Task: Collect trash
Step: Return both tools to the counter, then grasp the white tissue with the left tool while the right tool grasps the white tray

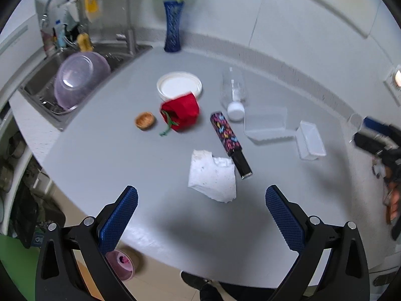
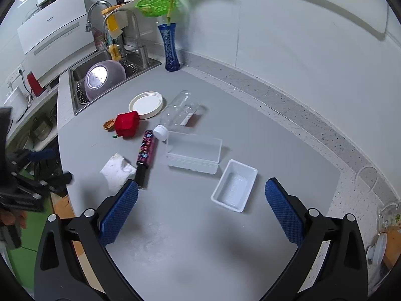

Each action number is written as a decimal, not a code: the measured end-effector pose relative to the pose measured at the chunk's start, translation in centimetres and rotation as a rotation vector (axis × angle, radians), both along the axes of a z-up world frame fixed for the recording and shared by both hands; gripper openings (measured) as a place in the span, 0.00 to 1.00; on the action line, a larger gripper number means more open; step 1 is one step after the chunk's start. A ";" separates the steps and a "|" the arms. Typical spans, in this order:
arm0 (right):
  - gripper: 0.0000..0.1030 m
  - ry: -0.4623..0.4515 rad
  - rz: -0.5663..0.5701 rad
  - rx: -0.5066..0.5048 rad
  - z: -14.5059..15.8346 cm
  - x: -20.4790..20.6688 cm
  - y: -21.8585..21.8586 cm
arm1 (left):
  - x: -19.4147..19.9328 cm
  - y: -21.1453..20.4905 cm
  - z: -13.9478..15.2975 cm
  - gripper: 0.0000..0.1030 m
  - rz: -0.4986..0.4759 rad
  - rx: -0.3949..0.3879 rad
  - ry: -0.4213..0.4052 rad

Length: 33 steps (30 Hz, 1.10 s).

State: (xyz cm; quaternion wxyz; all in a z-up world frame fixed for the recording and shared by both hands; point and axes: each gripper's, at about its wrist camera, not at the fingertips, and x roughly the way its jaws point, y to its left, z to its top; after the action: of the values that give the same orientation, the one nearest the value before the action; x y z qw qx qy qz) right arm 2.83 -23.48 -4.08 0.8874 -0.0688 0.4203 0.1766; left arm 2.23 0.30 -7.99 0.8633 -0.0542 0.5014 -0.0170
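Note:
A dirty crumpled white paper towel (image 1: 213,175) lies on the grey counter (image 1: 112,165) just ahead of my open, empty left gripper (image 1: 201,195); it also shows in the right wrist view (image 2: 116,171). An empty clear plastic bottle (image 1: 233,92) with a white cap lies on its side; it also shows in the right wrist view (image 2: 179,114). A small white plastic tray (image 2: 234,185) sits between the tips of my open, empty right gripper (image 2: 201,190). A clear lidded plastic box (image 2: 194,154) lies behind it. A small brown paper cup (image 1: 144,120) sits left of a red pouch (image 1: 180,111).
A folded patterned umbrella (image 1: 229,140) lies beside the towel. A white round lid (image 1: 179,85), a blue vase (image 1: 173,26) and a sink (image 1: 47,100) with a purple bowl (image 1: 80,77) are at the back left. A pink-lidded bin (image 1: 121,263) stands on the floor below the counter edge.

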 end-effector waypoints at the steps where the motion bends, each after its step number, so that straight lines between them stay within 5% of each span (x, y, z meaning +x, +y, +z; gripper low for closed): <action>1: 0.97 0.003 -0.004 0.001 -0.1 0.2 -0.2 | 0.4 -0.3 -0.7 0.95 -0.003 0.004 0.012; 10: 0.97 0.056 -0.023 -0.005 -2.2 2.2 -1.9 | 3.4 -2.0 -6.5 0.95 -0.012 0.038 0.112; 22: 0.97 0.096 -0.053 -0.008 -3.9 3.2 -3.0 | 4.9 -2.6 -8.9 0.94 -0.019 0.124 0.128; 25: 0.97 0.103 -0.059 -0.013 -4.2 3.4 -3.1 | 5.0 -2.5 -8.8 0.84 -0.020 0.113 0.119; 28: 0.97 0.110 -0.064 -0.017 -4.6 3.6 -3.0 | 5.1 -2.4 -8.3 0.61 -0.021 0.112 0.108; 33: 0.97 0.133 -0.076 -0.023 -5.5 4.2 -2.8 | 5.2 -1.6 -7.3 0.57 -0.014 0.085 0.098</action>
State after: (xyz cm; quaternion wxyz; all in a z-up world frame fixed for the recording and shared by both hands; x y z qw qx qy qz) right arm 6.99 -26.29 -9.55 0.8626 -0.0510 0.4828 0.1423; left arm 7.47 -1.28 -15.25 0.8392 -0.0151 0.5437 0.0010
